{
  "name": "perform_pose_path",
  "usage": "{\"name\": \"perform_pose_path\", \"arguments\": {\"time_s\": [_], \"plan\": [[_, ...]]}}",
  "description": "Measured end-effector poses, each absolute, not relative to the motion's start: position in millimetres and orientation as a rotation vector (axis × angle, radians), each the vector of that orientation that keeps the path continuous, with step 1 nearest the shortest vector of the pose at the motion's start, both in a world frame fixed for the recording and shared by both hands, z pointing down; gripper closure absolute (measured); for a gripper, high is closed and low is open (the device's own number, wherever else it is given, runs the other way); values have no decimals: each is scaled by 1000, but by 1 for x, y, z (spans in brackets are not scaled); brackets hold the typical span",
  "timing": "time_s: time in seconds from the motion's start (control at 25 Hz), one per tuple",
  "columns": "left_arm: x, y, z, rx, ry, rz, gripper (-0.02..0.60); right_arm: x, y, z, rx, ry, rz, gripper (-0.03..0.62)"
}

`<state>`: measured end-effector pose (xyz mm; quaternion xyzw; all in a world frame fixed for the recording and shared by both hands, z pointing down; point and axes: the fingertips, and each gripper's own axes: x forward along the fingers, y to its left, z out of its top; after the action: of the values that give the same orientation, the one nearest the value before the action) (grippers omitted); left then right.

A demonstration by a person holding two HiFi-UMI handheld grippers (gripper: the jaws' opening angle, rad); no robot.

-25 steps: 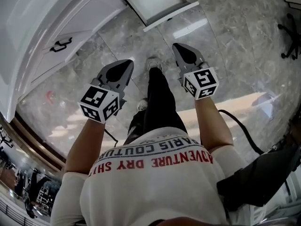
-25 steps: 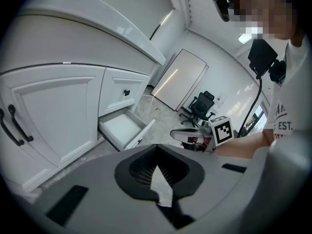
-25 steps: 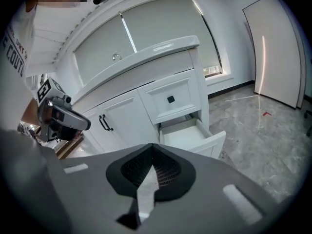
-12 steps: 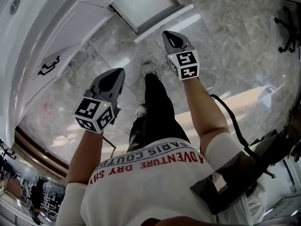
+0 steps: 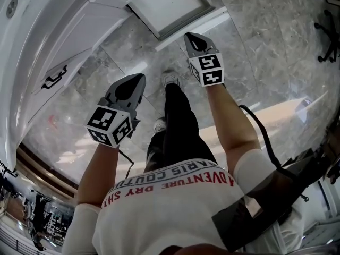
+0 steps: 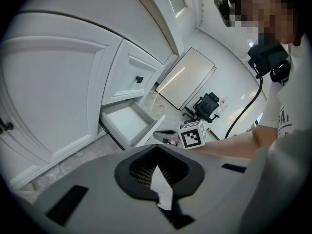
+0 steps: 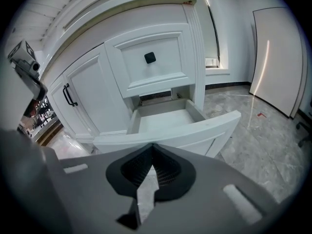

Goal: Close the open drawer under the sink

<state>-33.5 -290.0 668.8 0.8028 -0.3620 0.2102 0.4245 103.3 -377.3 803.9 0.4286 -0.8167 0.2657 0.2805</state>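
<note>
Leftward first: white panelled vanity cabinet [image 5: 69, 36] with a black bar handle [image 5: 54, 77] on its door, standing on grey marbled floor tiles [image 5: 79, 116]. Next along, left claw [image 5: 141, 77], grey with a black-and-white marker cube at its back, held over the floor and well apart from the cabinet; jaws pressed together at the tips, gripping nothing. Between the two claws, black trouser leg [image 5: 178, 116] and pale shoe [image 5: 171, 78]. Then right claw [image 5: 188, 36], jaws likewise closed and empty, pointing at the white open drawer [image 5: 164, 4], tips just beside its front panel, contact not clear. Drawer pulled well out at the cabinet's foot, directly below a shut upper drawer [image 7: 165, 69] with a square black knob [image 7: 150, 57]. Far right, black office chair [image 5: 325, 31] on the tiles.
</note>
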Motion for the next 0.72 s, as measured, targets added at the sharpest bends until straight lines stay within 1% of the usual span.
{"name": "perform_pose_path", "arguments": {"time_s": [0.44,0.72], "plan": [[-33,-286,684,1975,-911,495,580,98,-383,803,1128,-2219,708,592],[-38,-292,681,1971,-929,489,580,83,-403,804,1099,-2226,705,592]]}}
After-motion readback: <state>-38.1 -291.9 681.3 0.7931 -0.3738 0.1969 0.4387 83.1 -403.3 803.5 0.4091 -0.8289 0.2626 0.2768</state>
